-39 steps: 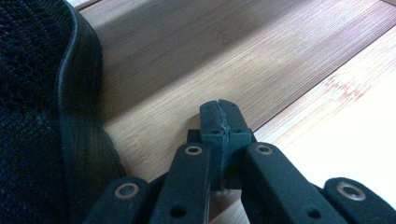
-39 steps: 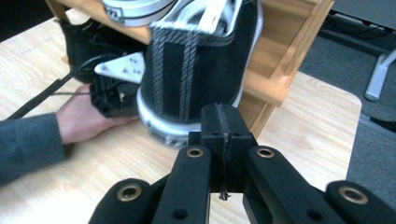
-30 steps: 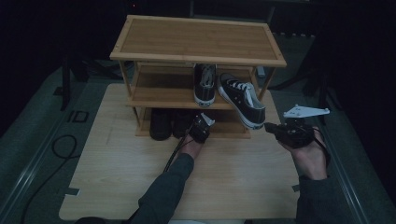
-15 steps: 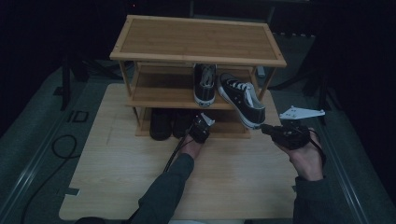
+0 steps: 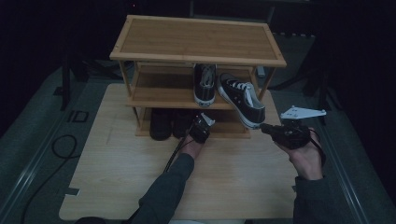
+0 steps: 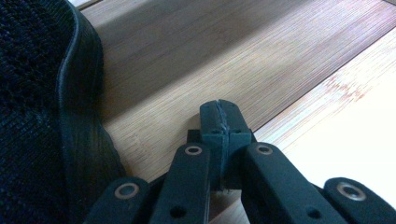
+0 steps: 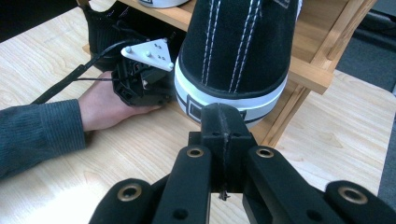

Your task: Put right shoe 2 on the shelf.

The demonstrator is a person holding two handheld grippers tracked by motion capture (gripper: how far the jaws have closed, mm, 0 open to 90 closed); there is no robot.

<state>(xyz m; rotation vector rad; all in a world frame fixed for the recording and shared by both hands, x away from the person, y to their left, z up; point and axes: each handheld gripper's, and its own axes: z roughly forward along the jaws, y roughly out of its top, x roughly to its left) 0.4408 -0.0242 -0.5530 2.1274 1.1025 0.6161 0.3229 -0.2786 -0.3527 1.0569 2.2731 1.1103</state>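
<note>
While your right claw (image 7: 223, 122) sits pressed together, empty, just short of the heel of the sneaker (image 5: 243, 99) overhanging the middle shelf (image 5: 159, 99), its long axis seemingly points straight away from you.

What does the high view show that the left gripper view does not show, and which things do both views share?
High view alone: the whole three-level bamboo shoe rack, the black canvas sneaker with white laces overhanging the middle shelf's front edge, its upright partner beside it, and the right gripper shut near that sneaker's heel.

Left gripper view alone: the ribbed black rubber sole edge and mesh of a dark shoe, close up, and the pads pressed together.

Both: the left gripper, shut and empty, and the bamboo bottom shelf with the dark shoes.
</note>
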